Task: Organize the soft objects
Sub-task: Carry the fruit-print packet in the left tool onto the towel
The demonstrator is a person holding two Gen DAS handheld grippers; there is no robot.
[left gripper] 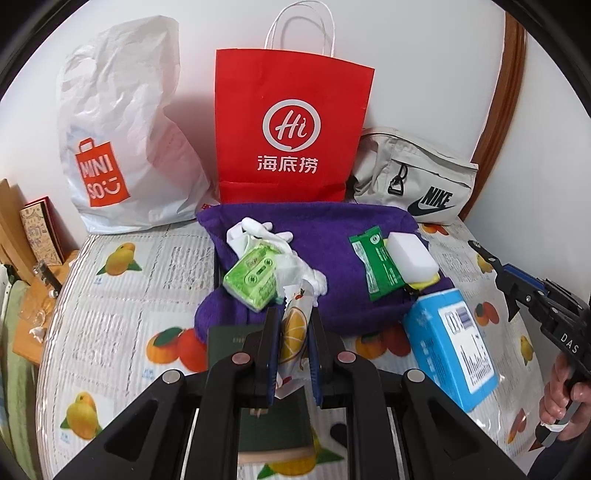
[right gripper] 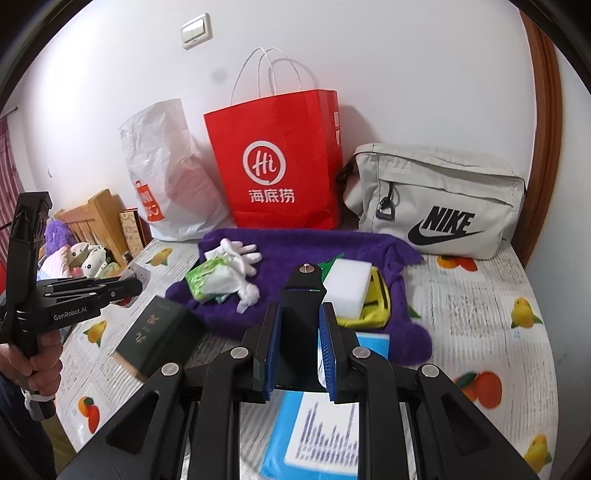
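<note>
The left gripper [left gripper: 293,332] pinches a lemon-print sachet [left gripper: 293,325] over the fruit-print bed [left gripper: 122,295]. The right gripper [right gripper: 300,345] clamps a black device [right gripper: 301,295]. At 12 o'clock lies the purple towel [left gripper: 325,229] bearing white gloves [left gripper: 266,229]; the red bag [left gripper: 291,125] stands beyond.

i'm in a home bedroom: a bed [right gripper: 480,295] with fruit-print cover, wooden headboard [right gripper: 99,218], plush toys [right gripper: 85,258], shopping bags [right gripper: 277,162] against a wall with a light switch [right gripper: 197,31].

purple fuzzy cloth [left gripper: 325,236] spread on bed, white gloves [left gripper: 266,230], white sponge [left gripper: 412,258] lying on it
</note>
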